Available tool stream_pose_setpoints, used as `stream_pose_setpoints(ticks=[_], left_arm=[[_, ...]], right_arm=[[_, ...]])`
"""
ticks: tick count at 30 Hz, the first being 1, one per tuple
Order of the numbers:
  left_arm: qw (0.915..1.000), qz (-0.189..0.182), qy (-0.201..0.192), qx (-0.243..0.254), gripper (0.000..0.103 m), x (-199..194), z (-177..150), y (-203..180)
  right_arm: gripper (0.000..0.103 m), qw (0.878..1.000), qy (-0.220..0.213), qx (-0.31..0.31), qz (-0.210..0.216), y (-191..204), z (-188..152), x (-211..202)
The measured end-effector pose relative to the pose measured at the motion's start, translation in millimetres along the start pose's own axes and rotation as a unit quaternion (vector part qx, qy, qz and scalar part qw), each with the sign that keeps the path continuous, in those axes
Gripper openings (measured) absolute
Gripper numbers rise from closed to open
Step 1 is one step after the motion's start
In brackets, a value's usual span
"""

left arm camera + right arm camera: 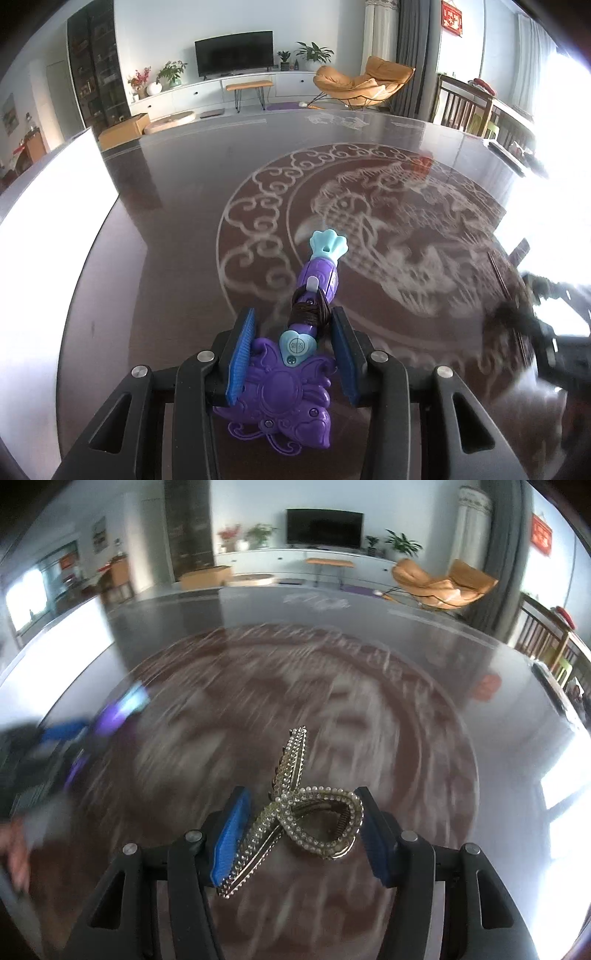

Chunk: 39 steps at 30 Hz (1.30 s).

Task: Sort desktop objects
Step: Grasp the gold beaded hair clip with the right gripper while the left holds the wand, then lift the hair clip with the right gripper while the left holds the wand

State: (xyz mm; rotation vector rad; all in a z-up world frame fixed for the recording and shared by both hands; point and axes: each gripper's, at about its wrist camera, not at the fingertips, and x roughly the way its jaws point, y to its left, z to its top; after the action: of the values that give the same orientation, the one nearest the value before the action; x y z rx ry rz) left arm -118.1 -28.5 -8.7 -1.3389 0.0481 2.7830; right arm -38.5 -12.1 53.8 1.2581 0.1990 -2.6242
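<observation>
The purple toy (pixel 288 387) sits clamped between the blue pads of the left claw (pixel 291 354), its teal tail reaching forward past the fingertips. The beaded hair clip (pixel 299 816) is pinched in the right claw (pixel 299 830), loop against the right pad — both lifted off the patterned worktop (pixel 369 716), by the look of it. Carrying stage, then. Next comes a drop spot — yet no bin or tray shows in either view.

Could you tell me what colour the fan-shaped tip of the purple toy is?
Light turquoise: the fan-shaped tip of the purple toy shows best in the left wrist view.
</observation>
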Motion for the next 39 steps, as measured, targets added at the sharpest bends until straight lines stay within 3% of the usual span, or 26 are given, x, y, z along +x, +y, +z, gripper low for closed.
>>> stream_pose_setpoints(ticks=[5,10,12,13,15,16,21,32,39], left_arm=[[1.0,-0.001,0.0,-0.002,0.041,-29.5,-36.8,-13.8],[1.0,-0.003,-0.002,-0.001,0.041,-44.3,-54.8,-21.3],[1.0,-0.003,-0.002,0.0,0.043,-42.5,-56.6,-23.2],[1.0,-0.003,-0.002,0.002,0.046,-42.6,-56.0,-22.9],[0.9999,0.008,0.009,0.005,0.081,-38.9,-58.6,-20.7],[0.9998,0.011,0.017,-0.002,0.09,-36.3,-58.0,-17.6],[0.9995,0.001,0.032,0.005,0.103,-33.1,-60.7,-16.0],[0.9994,-0.003,0.035,0.009,0.103,-35.5,-61.2,-15.3],[0.9994,-0.003,0.035,0.009,0.103,-35.8,-60.9,-15.6]], right_arm=[[0.058,1.0,-0.001,-0.008,0.002,21.0,-45.3,-33.6],[0.061,1.0,-0.011,0.016,-0.007,22.7,-58.4,-40.2],[0.072,1.0,-0.01,0.022,-0.02,21.5,-58.6,-39.7],[0.074,0.999,-0.008,0.027,-0.018,20.4,-58.9,-39.7],[0.079,0.999,-0.008,0.038,-0.006,15.2,-57.1,-39.5],[0.08,0.999,-0.009,0.043,-0.001,12.6,-57.7,-40.1],[0.085,0.998,-0.011,0.054,0.013,9.3,-58.2,-42.2],[0.103,0.999,0.02,0.025,-0.009,21.9,-54.8,-32.3],[0.103,1.0,0.019,0.022,-0.006,21.7,-55.3,-32.5]])
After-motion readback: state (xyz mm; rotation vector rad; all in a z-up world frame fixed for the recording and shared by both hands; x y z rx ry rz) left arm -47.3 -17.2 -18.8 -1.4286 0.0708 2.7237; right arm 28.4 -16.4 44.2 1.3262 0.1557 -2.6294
